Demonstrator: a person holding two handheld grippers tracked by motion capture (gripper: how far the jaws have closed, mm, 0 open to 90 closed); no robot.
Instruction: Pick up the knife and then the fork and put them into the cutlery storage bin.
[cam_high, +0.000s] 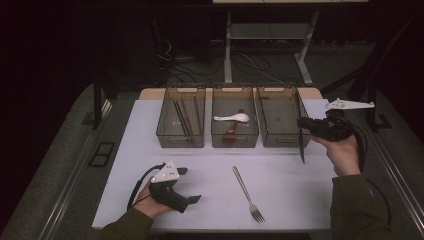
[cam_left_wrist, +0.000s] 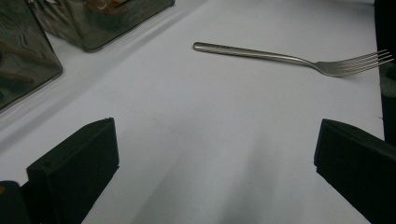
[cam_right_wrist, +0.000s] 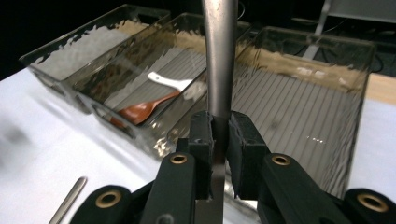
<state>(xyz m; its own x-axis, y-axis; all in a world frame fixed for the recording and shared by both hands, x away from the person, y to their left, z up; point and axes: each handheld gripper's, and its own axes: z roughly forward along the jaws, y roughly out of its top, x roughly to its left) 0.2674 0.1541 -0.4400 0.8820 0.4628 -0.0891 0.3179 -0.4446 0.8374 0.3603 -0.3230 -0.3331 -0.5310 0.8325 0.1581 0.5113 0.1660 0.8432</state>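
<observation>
your right gripper pinches a knife thinly, so tilting may slip it; left gripper is wide open, empty.

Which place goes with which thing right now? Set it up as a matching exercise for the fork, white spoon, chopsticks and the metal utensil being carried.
Things:
1. fork
2. white spoon
3. chopsticks
4. metal utensil

Places:
A. in the left bin
B. clamped in the right gripper, beside the right bin
C. lying on the bare table
D. in the middle bin

Pairs: 1-C, 2-D, 3-A, 4-B
</observation>
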